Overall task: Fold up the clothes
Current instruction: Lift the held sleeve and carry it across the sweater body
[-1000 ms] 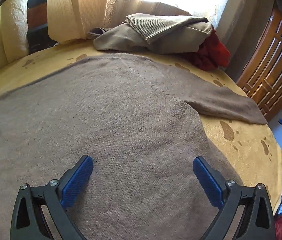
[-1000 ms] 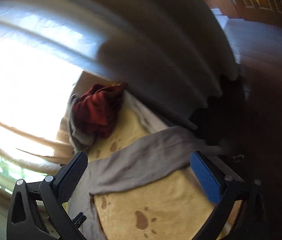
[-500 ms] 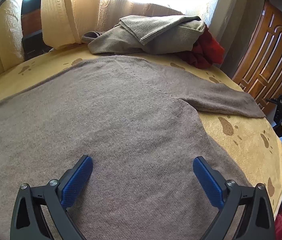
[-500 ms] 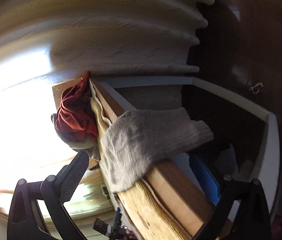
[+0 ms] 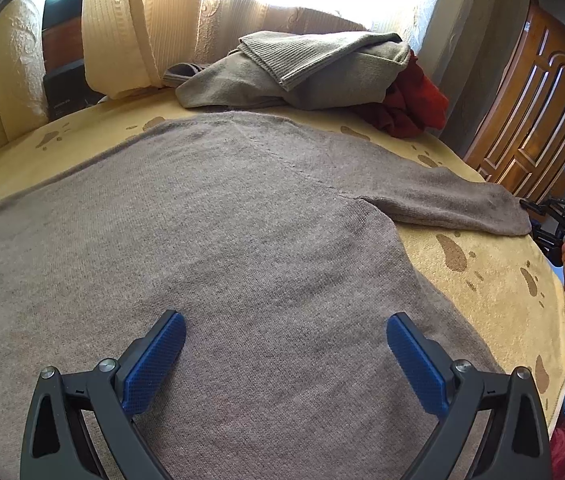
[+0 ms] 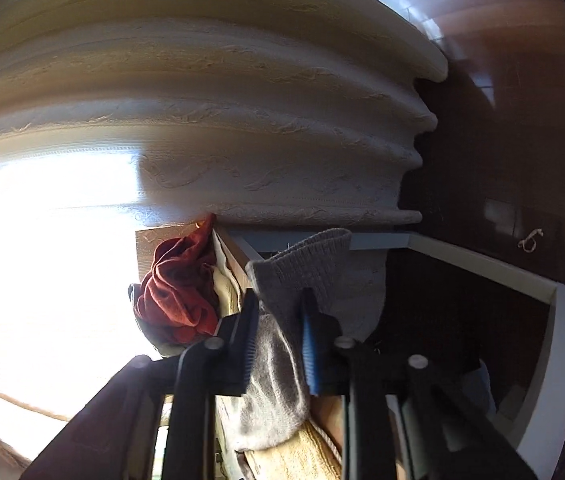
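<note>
A grey-brown knit sweater (image 5: pixel 210 232) lies flat on the yellow blanket (image 5: pixel 494 280) of a bed. Its right sleeve (image 5: pixel 454 200) reaches to the bed's right edge. My left gripper (image 5: pixel 282 344) is open and empty, hovering over the sweater's body. My right gripper (image 6: pixel 278 320) is shut on the sleeve cuff (image 6: pixel 302 280), which hangs over the bed's edge. It also shows in the left wrist view (image 5: pixel 554 220), held at the sleeve's end.
A pile of grey knitwear (image 5: pixel 306 72) and a red garment (image 5: pixel 410 104) sit at the bed's far side under the curtained window (image 5: pixel 130 24). A wooden door (image 5: pixel 542 112) stands at the right. The wooden bed frame (image 6: pixel 238 264) shows beside the cuff.
My right gripper moved in on the hanging sleeve cuff and closed on it. My left gripper stayed open over the sweater, shifting only slightly.
</note>
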Tool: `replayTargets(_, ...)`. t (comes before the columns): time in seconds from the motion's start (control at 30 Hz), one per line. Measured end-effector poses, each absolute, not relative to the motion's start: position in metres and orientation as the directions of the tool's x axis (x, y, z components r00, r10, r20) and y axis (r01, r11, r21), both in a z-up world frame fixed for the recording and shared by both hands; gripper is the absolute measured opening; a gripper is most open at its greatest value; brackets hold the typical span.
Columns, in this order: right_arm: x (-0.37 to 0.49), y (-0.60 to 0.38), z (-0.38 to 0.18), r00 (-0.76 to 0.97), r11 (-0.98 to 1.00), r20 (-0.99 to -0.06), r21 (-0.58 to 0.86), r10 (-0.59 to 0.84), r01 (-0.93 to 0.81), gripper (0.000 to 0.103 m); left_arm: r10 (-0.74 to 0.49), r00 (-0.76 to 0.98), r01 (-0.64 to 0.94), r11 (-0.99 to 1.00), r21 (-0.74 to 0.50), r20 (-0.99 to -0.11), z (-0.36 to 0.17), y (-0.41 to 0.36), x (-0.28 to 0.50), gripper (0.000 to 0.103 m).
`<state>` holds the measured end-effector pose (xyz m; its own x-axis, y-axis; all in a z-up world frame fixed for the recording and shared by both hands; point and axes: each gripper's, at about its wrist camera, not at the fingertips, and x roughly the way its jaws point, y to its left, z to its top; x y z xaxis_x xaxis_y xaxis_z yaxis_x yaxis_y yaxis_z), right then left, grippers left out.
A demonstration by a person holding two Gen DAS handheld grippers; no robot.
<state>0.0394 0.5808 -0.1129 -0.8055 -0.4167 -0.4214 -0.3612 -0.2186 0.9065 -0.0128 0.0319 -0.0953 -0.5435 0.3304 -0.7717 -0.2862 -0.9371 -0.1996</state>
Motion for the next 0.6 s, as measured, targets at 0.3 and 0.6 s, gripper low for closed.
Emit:
replayTargets(0.3,0.048,0.572,-0.081,-0.824,-0.388,-0.483,0.849,-0.296,-0.358,0.005,0.323,-0.544,-0.288,-0.939,-0.189,-0.775,-0.097,0.032,-0.013,0.102)
replayTargets(0.6,0.031,0.477,0.029,-0.872,-0.641,-0.351,0.765,-0.341,-0.057,0.005,0.398,-0.536,-0.231,-0.917,-0.324,-0.744,-0.093,0.014,-0.013,0.102)
